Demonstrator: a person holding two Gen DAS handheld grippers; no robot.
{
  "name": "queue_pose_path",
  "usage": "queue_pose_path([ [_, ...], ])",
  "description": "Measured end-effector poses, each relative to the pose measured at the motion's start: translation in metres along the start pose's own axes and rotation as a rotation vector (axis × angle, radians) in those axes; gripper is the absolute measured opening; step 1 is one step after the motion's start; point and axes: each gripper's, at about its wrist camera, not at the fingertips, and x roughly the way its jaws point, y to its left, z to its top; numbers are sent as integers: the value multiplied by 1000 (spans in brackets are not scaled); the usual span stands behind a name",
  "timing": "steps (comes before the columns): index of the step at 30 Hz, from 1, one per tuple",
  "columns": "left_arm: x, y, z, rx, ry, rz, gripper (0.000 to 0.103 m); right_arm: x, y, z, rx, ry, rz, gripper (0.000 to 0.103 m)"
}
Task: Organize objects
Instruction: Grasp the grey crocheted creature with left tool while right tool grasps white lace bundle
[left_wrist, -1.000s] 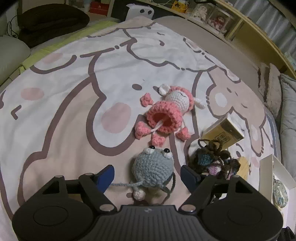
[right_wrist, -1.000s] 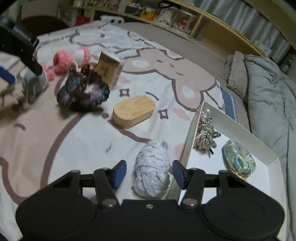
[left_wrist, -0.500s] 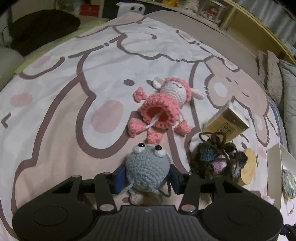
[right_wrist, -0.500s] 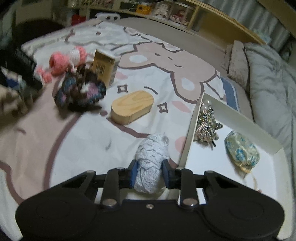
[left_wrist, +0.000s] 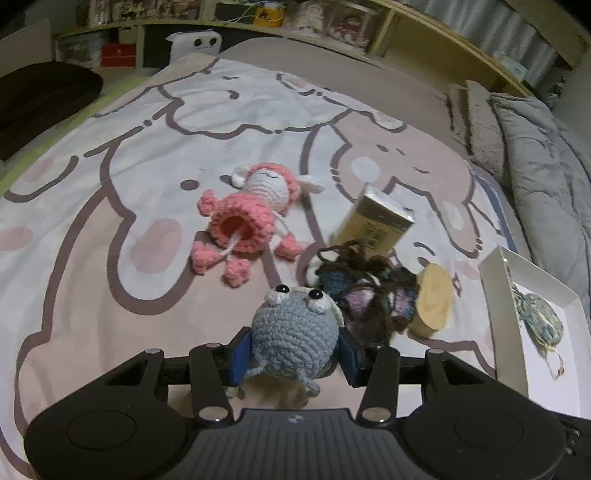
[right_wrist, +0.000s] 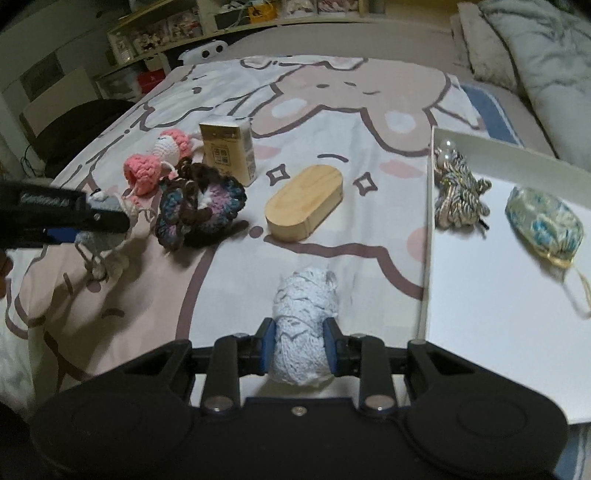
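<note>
Care is needed: the left gripper (left_wrist: 293, 356) is clenched on the soft grey toy (left_wrist: 295, 341), the right gripper (right_wrist: 300, 349) on the white yarn (right_wrist: 303, 332). Both should be lifted clear of the bed (right_wrist: 229, 291) and lowered inside the white tray (right_wrist: 491, 295), away from its near edge.

The white tray (left_wrist: 495, 291) is cut by the right edge; the wooden box (left_wrist: 434, 299) is partly hidden behind dark yarn (left_wrist: 369, 295).

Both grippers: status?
Left gripper jaws shut on grey crochet toy. Right gripper jaws shut on white yarn bundle. White tray alongside, path unobstructed.
</note>
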Motion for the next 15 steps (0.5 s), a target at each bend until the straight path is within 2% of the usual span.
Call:
queue_pose_path([
  [6, -8, -10, -1, 45, -40, -3, 49, -9, -5, 4, 31, -38, 6, 28],
  [15, -29, -31, 2, 115, -124, -48, 49, -48, -17, 20, 83, -164, 16, 28],
])
